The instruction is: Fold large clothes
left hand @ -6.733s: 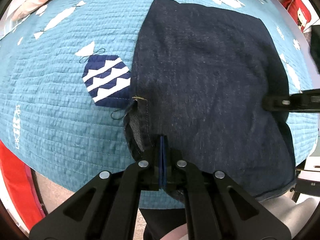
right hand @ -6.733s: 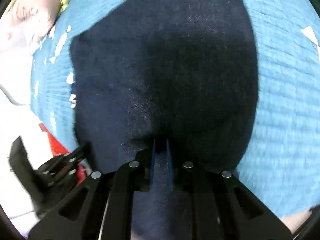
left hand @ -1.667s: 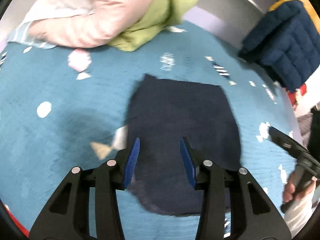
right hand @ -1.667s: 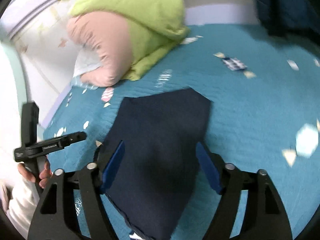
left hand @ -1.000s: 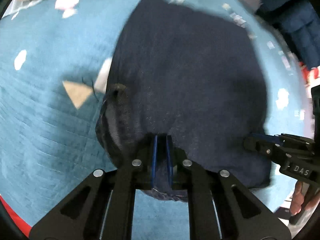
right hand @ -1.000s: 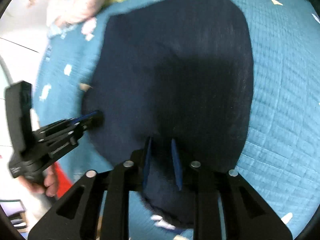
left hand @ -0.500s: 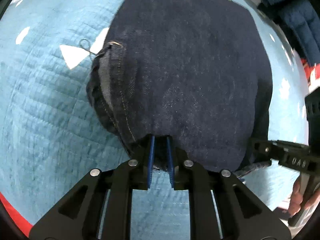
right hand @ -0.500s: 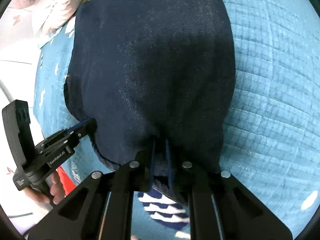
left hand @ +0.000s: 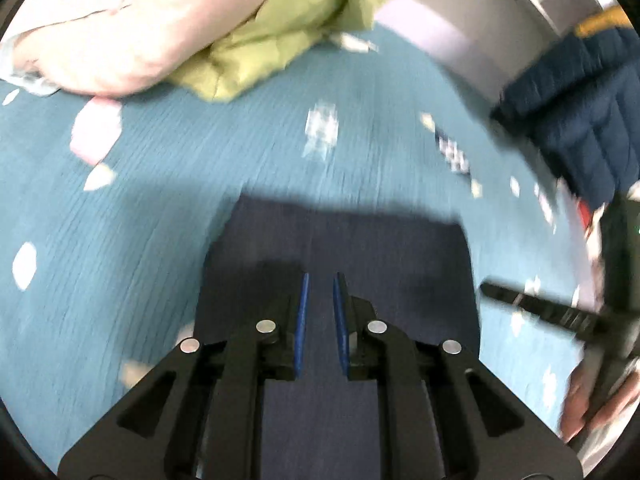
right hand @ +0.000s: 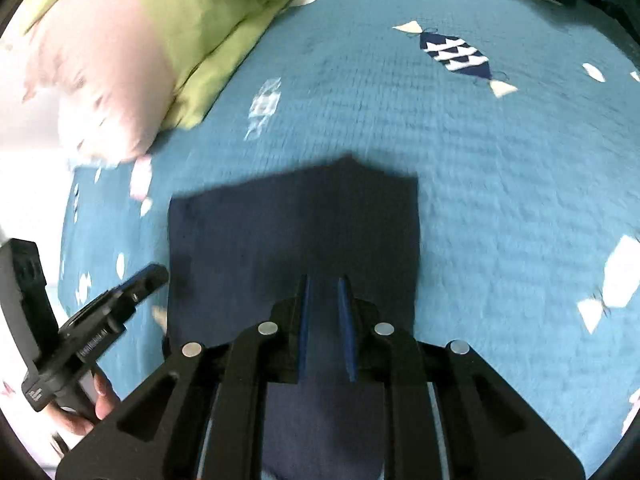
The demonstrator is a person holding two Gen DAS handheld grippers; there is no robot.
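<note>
The dark navy garment [left hand: 380, 248] lies on the teal bed quilt [left hand: 160, 200] and reaches under both tools. The left tool [left hand: 319, 280] and the right tool [right hand: 323, 282] each show a narrow pad gap with navy cloth visible in it; whether they pinch it cannot be told. The right tool's jaws have just been opening.
</note>
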